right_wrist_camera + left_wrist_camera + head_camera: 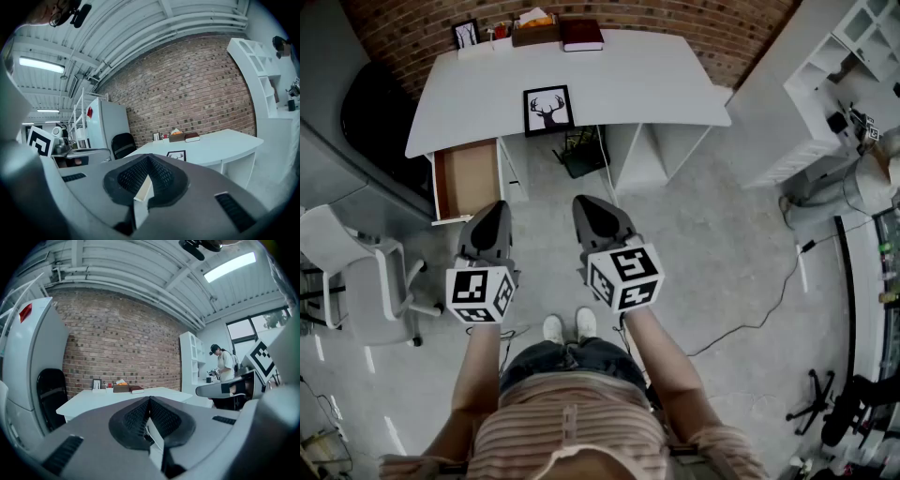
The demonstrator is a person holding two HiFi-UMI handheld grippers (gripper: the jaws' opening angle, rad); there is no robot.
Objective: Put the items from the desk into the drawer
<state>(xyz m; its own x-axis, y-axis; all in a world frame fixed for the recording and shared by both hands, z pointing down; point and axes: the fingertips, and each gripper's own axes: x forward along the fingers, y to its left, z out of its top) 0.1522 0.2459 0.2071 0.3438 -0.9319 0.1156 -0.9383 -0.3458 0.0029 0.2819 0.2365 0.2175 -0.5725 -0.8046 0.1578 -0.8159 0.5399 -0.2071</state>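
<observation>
**Both hand-held grippers idle, task not yet begun.** We see the left hand-held gripper (492,214) and the right hand-held gripper (595,214) side by side over the grey floor (722,244), well apart from the white curved surface (656,84). Each has its jaws fully together with nothing between them, as both gripper views confirm.

The items rest on the surface. A black-framed picture of a deer's head (548,110) sits at the near edge. Along the far edge are a small black-framed picture (466,34), a brown box with orange contents (534,30) and a dark red book (581,35). The open drawer with a brown bottom (469,176) juts out below the surface's left end, and nothing shows inside it.

We judge the deer picture light and stiff, with a front that is probably fragile and slippery, so it is best pinched across one rail of its frame. Whether it lies flat or leans back we cannot tell. The book is likely the heaviest item and stiff, and we would grip it across the spine side. The box looks rigid, and one wall's rim would suit a grip.
</observation>
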